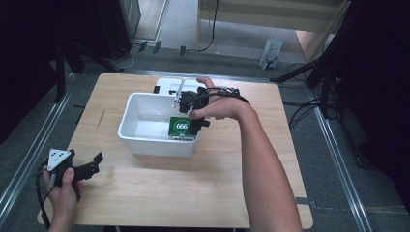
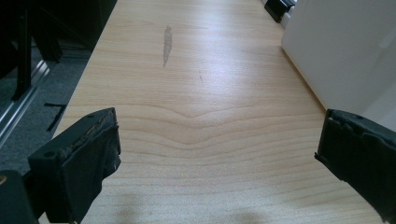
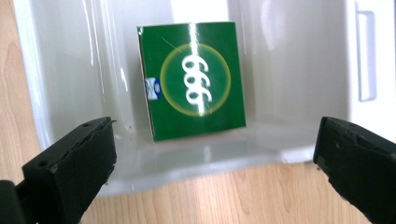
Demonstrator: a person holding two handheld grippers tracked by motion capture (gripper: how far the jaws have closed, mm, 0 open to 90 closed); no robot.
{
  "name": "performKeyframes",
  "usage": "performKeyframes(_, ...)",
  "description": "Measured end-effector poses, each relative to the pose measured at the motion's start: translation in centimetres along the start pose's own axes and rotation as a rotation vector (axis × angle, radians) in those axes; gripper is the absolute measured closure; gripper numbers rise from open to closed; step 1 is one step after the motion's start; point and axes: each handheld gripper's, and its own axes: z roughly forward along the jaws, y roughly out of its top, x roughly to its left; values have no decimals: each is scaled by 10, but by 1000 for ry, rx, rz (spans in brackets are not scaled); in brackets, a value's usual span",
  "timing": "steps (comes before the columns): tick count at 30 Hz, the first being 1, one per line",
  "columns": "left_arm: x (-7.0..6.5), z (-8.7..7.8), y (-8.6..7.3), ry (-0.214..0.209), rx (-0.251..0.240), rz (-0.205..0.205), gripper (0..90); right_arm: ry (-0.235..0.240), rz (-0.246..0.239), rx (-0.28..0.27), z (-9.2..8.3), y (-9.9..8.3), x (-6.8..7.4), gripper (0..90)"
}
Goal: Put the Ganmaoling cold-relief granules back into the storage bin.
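A green box (image 1: pixel 181 126) printed with "666" lies inside a white plastic tub (image 1: pixel 140 140) at the middle of the wooden table. In the right gripper view the box (image 3: pixel 191 79) rests flat on the bottom of the tub (image 3: pixel 70 70), free of the jaws. My right gripper (image 1: pixel 191 113) hovers over the tub's right end, open, with nothing between its jaws (image 3: pixel 215 135). At the table's front left corner my left gripper (image 1: pixel 96 163) is held low, open and empty (image 2: pixel 220 126), pointing along the bare wood with the tub's wall (image 2: pixel 327 51) to its right.
A white device with black parts (image 1: pixel 167 86) stands right behind the tub. A dark streak (image 1: pixel 100 118) marks the wood left of the tub. Bare tabletop (image 1: pixel 193 188) stretches in front of the tub. Metal rails and dark stands flank the table.
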Motion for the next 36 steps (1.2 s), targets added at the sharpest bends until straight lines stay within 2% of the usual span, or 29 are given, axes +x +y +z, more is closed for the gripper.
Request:
performKeyframes(8, 0, 0, 0, 1, 2, 2, 0, -20, 26, -2, -16, -21, -3, 0)
performKeyframes(19, 0, 0, 0, 0, -1, 1, 0, -32, 43, 7, -24, -51, -2, 0)
performKeyframes(23, 0, 0, 0, 1, 2, 4, 0, -30, 39, 9, -23, -61, -1, 0)
performKeyframes(36, 0, -1, 0, -1, -2, -3, 0, -19, 93, 20, -11, -101, 6, 0)
